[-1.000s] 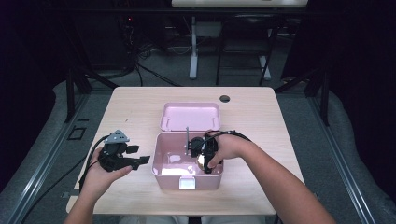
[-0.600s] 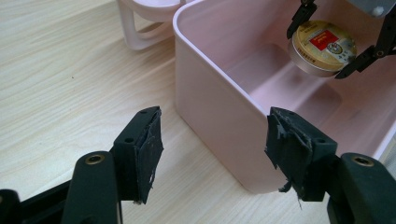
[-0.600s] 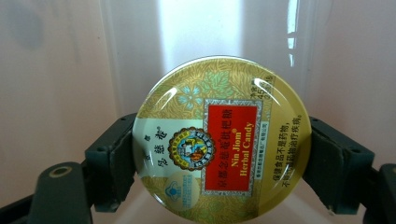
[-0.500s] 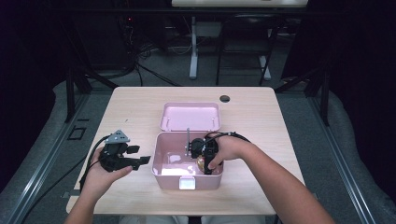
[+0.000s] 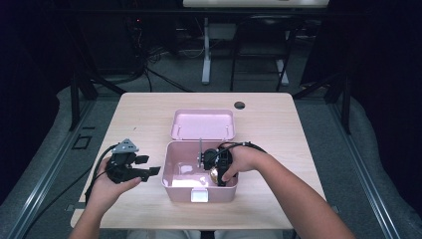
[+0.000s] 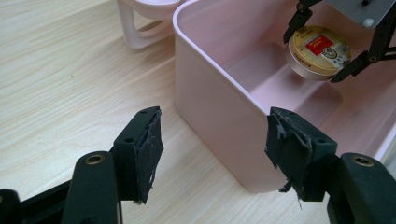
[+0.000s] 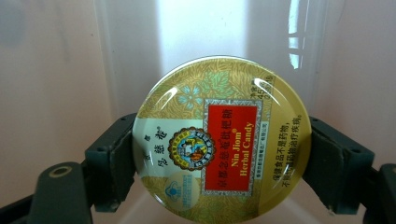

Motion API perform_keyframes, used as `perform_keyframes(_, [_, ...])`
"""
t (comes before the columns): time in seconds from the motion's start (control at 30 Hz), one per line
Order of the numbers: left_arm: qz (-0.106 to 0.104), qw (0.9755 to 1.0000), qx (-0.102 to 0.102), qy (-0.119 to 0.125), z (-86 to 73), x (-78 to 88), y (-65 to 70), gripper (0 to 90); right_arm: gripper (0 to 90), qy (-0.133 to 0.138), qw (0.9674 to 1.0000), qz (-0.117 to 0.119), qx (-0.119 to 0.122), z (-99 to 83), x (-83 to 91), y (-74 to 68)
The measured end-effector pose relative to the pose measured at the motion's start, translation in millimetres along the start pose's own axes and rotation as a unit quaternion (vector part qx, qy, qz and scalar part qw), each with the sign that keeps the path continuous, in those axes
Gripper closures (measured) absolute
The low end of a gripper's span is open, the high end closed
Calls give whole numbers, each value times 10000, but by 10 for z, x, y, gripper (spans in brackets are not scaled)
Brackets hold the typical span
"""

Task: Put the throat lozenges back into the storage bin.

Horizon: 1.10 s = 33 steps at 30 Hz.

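The right gripper (image 5: 219,172) clamps a round gold candy tin with a red label (image 7: 219,140) by its rim between both jaws, holding it low inside the open pink plastic box (image 5: 171,186), probably so it can be set on the floor. The left gripper (image 6: 212,149) waits with jaws spread, just outside the box's wall, likely ready to steady it.

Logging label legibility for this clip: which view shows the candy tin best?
The right gripper view: the candy tin faces the camera, its Nin Jiom Herbal Candy label readable, clamped between the jaws. The left gripper view shows it small, inside the pink box. The high view gives a mere glint.
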State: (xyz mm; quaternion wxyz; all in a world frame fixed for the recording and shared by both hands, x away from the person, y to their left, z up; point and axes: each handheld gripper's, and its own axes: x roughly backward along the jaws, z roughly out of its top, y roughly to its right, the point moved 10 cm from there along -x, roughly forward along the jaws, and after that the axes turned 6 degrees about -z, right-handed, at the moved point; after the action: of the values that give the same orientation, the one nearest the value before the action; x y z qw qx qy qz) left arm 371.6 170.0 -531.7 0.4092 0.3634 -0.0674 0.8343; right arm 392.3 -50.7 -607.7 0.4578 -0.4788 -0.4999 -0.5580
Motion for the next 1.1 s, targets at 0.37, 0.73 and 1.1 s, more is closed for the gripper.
perform_keyframes(0.37, [-1, 10000, 26, 2, -5, -11, 2, 358, 199, -21, 10000, -3, 59, -5, -53, -2])
perform_keyframes(0.73, [5, 10000, 21, 6, -4, -7, 1, 358, 198, -32, 10000, 16, -2, -5, -58, -1])
perform_keyframes(1.1, [-3, 10000, 7, -14, -4, -2, 0, 358, 146, 58, 10000, 40, -37, 13, -22, 5])
